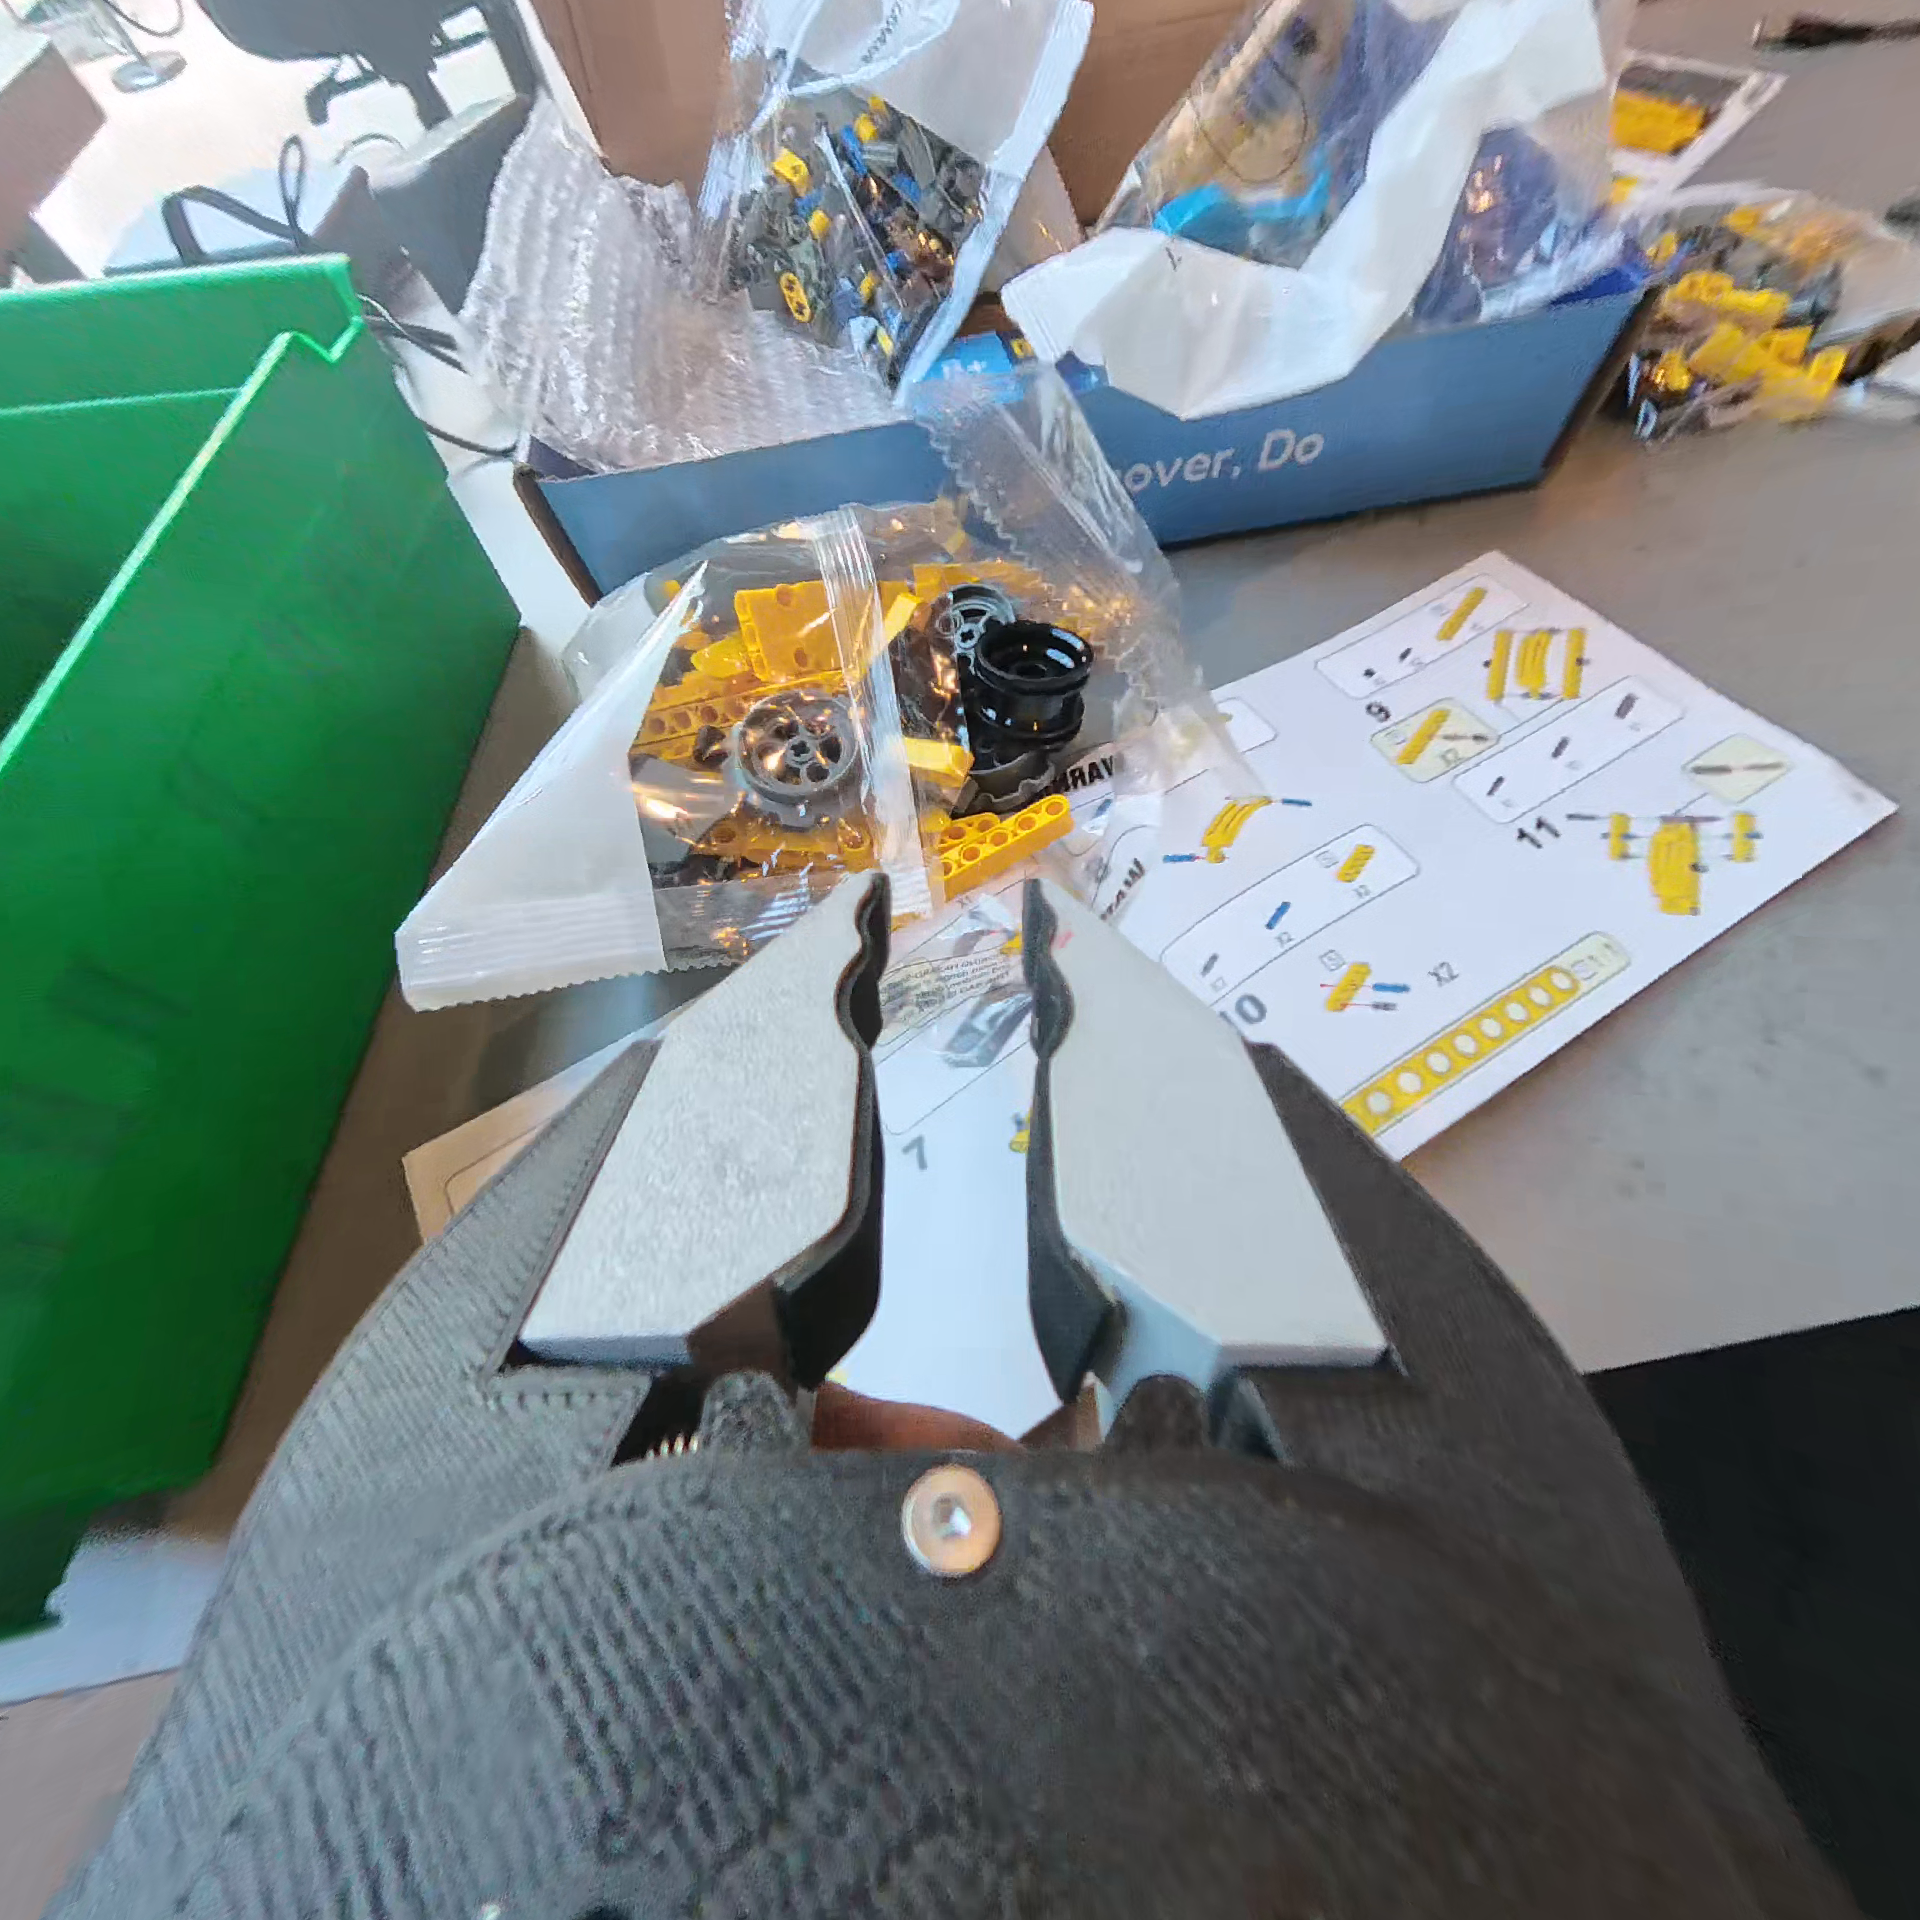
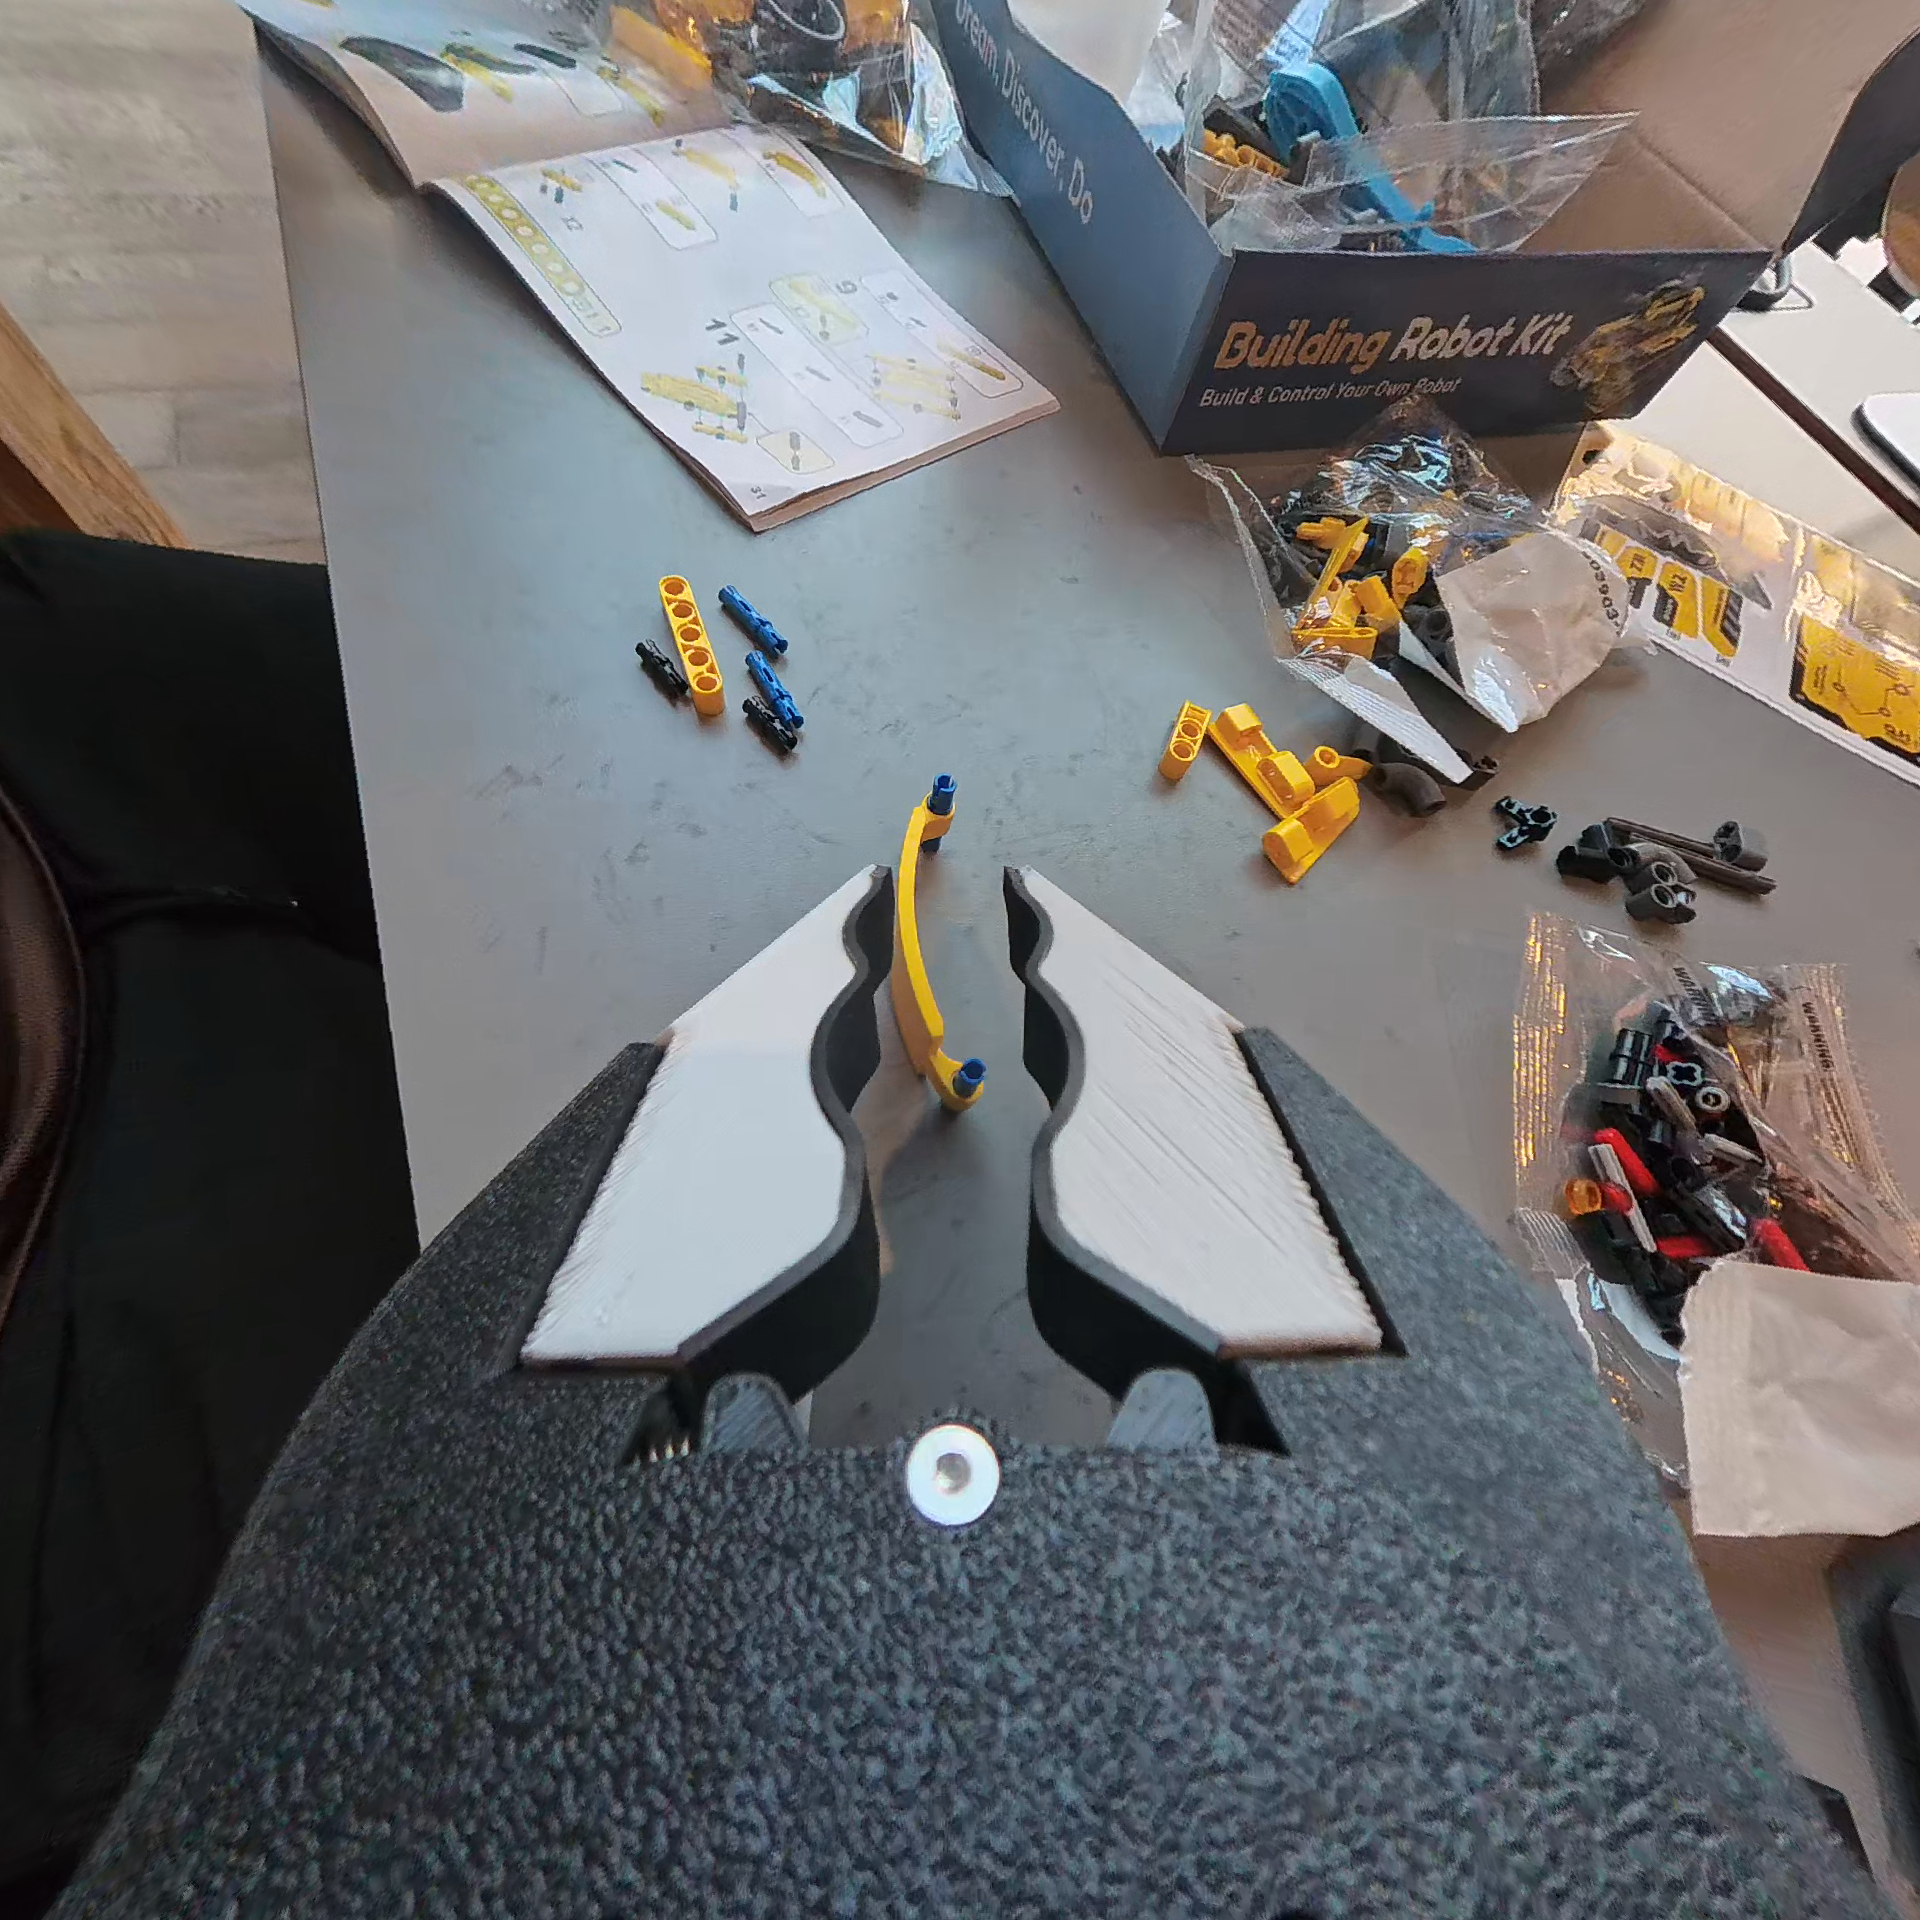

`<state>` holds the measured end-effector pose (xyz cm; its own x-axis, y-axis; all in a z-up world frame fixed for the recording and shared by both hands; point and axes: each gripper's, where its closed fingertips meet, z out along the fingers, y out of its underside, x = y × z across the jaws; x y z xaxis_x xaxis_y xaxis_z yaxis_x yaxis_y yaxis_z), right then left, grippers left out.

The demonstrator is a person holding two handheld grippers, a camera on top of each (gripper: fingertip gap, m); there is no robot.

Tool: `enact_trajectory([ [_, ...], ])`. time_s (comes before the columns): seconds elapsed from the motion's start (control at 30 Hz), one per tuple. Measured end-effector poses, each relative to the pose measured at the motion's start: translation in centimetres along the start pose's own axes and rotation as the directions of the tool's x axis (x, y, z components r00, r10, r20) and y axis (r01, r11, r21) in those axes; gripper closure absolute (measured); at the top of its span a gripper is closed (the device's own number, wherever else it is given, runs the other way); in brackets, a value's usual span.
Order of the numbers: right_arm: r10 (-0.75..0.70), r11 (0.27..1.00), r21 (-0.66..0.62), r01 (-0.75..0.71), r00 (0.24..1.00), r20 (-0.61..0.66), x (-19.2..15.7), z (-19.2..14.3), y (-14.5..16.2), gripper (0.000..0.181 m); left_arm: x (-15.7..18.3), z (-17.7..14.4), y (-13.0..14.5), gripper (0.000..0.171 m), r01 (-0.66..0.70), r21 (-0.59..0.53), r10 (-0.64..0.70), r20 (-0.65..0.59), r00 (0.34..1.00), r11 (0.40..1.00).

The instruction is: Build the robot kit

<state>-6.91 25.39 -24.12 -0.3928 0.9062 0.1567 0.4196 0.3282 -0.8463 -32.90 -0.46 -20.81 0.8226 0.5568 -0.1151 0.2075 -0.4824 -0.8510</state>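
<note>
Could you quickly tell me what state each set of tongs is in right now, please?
Left tongs: open, empty, near the parts bag.
Right tongs: open around the curved yellow piece, not gripping.

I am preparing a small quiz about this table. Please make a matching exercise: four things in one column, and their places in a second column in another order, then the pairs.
Things:
1. curved yellow part
2. green bin
3. red-and-black bag
4. booklet

Places:
a. lies open on the table, far left of the right gripper
b. between the open fingers of the right gripper
c. left of the left gripper
d. right of the right gripper

Pairs: 1-b, 2-c, 3-d, 4-a
</note>
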Motion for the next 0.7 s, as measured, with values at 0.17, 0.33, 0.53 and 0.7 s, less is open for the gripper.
enact_trajectory([
  [0.17, 0.004, 1.0, 0.001, -0.004, 1.0, -0.014, 0.2, 0.0, 0.0, 0.16, 0.3, 0.7, 0.0, 0.155, -0.168, -0.047, 0.163, -0.105, 0.981, 0.985],
  [0.33, 0.006, 1.0, -0.004, -0.006, 1.0, -0.014, 0.2, 0.0, 0.1, 0.16, 1.9, 2.0, 0.4, 0.152, -0.448, -0.127, 0.411, -0.24, 0.879, 0.885],
  [0.53, 0.004, 1.0, -0.006, -0.004, 1.0, -0.012, 0.1, 0.0, 0.1, 0.16, 3.0, 3.2, -0.7, 0.15, -0.606, -0.156, 0.526, -0.36, 0.77, 0.78],
  [0.7, 0.003, 1.0, -0.003, -0.003, 1.0, -0.009, 0.0, -0.1, 0.1, 0.16, 3.9, 2.7, -2.4, 0.154, -0.637, -0.119, 0.562, -0.367, 0.741, 0.762],
])
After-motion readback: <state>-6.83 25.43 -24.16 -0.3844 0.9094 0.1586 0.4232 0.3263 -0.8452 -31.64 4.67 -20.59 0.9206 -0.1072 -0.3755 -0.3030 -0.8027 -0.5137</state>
